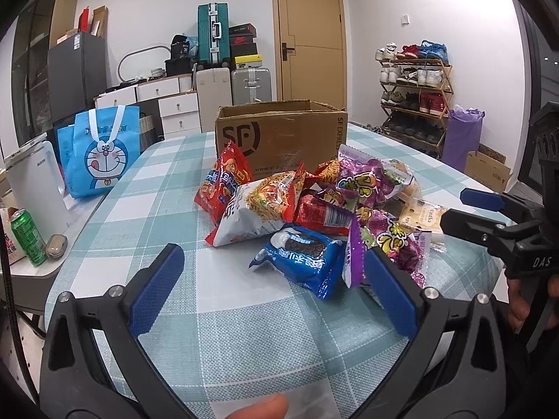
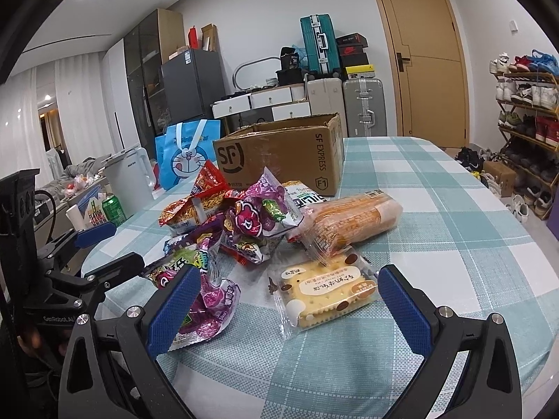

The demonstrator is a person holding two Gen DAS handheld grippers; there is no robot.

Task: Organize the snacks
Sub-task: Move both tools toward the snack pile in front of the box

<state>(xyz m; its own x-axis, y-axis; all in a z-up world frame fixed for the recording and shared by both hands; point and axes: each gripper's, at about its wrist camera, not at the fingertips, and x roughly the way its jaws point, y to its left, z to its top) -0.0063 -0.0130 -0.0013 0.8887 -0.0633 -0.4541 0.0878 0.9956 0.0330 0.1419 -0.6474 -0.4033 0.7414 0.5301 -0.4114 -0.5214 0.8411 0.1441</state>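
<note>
teal checked tablecloth (image 1: 167, 188), brown box (image 1: 279, 136)

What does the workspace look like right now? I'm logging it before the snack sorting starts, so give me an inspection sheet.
Surface: table under a teal checked cloth.
Job's things: snack pile, cracker pack nearest the right claw, open cardboard box behind.
Clutter: green can, blue cartoon bag on the side table.
Grippers: left claw open, empty; right claw open, empty.
Cables: black cord at the left edge.
Surroundings: suitcases, shoe rack, closed door.
</note>
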